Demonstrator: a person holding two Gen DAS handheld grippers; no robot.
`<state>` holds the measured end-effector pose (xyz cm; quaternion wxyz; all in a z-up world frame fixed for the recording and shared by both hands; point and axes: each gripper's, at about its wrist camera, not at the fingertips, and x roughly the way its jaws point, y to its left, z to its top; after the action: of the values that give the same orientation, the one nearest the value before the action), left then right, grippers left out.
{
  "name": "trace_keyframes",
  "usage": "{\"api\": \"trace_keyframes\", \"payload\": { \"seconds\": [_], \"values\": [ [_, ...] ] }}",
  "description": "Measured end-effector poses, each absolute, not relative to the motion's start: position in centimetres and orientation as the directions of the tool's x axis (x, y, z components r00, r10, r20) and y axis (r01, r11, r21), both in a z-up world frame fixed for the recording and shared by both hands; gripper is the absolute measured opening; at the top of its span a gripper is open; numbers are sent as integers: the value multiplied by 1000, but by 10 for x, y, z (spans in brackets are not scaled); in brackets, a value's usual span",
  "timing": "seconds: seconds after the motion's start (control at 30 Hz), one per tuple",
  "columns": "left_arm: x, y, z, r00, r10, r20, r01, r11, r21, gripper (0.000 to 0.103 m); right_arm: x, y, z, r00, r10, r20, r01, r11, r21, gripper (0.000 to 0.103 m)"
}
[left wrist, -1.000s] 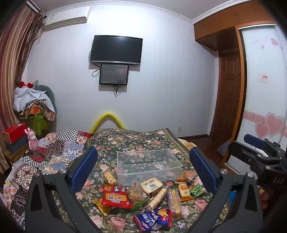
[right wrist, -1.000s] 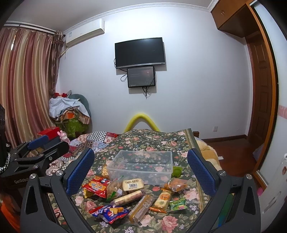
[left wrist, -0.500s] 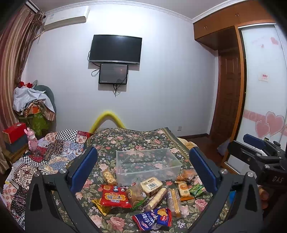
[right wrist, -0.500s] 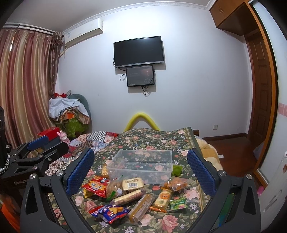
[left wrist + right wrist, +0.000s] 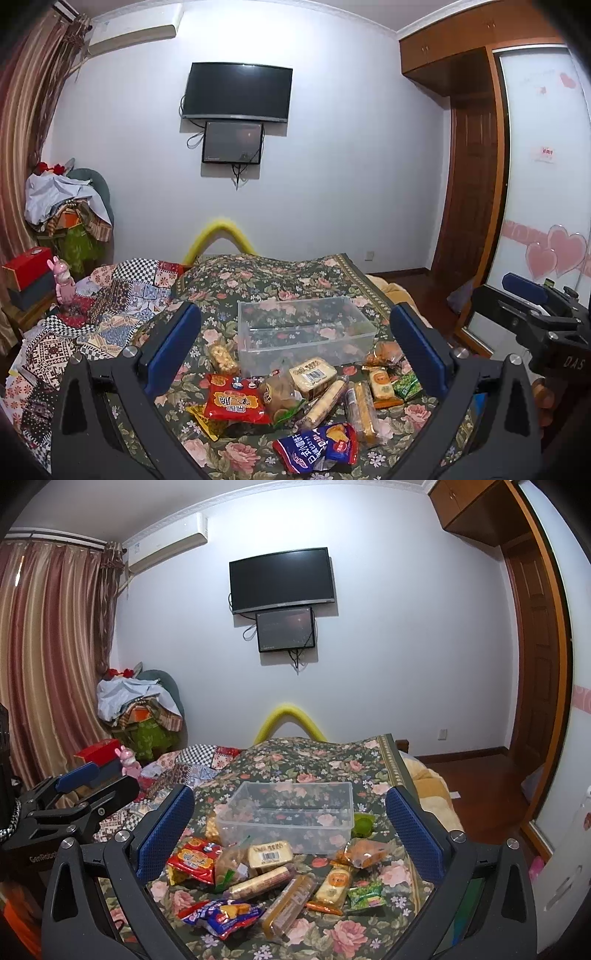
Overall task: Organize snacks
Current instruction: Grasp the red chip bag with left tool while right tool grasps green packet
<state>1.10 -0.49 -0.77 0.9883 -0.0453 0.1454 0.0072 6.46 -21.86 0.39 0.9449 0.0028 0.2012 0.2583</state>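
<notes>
left hand-held gripper point(image 5: 295, 343): jaws spread wide, holds nothing, hovers above the near edge of the bed, aimed at the snack pile.
right hand-held gripper point(image 5: 290, 825): also spread wide, holds nothing, level with the left one; each shows at the side of the other's view.
step: start of task, nothing picked yet, judging by the bare bin.
clear bin point(image 5: 306, 334): plastic, no lid, no snacks inside; sits mid-bed on the floral bedspread point(image 5: 280, 280), just behind the pile.
snacks: loose heap between bin and near edge of bed. Red packet point(image 5: 234, 402) at left of the heap, blue chip bag point(image 5: 317, 446) nearest the edge, barcode cake pack point(image 5: 312, 374) touching the bin front, long wafer pack point(image 5: 360, 408), small green packet point(image 5: 406, 384) and orange bag point(image 5: 382, 354) toward the right edge.
next move: probably lower one gripper onto a near, free-lying pack; crinkly bags need a pinch at the body, not the corner.
change vs earlier: almost none; left view tilts up a touch, pile and bin unmoved, both grippers as wide as before.
</notes>
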Motion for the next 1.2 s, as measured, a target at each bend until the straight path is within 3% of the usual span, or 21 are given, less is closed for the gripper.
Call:
{"api": "trace_keyframes", "payload": {
  "seconds": [0.37,0.57,0.9,1.13,1.2],
  "values": [
    [38,20,-54,906,26,-423,-57,997,-61,103,96,-228,-37,747,430,-507,-437,892,113,103],
    [60,48,-91,843,36,-537,-104,990,-97,95,118,-240,-77,702,341,-626,-378,922,79,103],
    [107,77,-143,730,51,-681,-166,981,-104,88,140,-254,-119,588,268,-763,-336,939,71,86],
    [141,81,-173,658,9,-753,-159,979,-127,88,154,-255,-144,519,259,-814,-322,942,94,84],
    [150,79,-180,643,12,-766,-152,982,-112,88,157,-253,-150,506,253,-825,-324,942,90,79]
  ]
}}
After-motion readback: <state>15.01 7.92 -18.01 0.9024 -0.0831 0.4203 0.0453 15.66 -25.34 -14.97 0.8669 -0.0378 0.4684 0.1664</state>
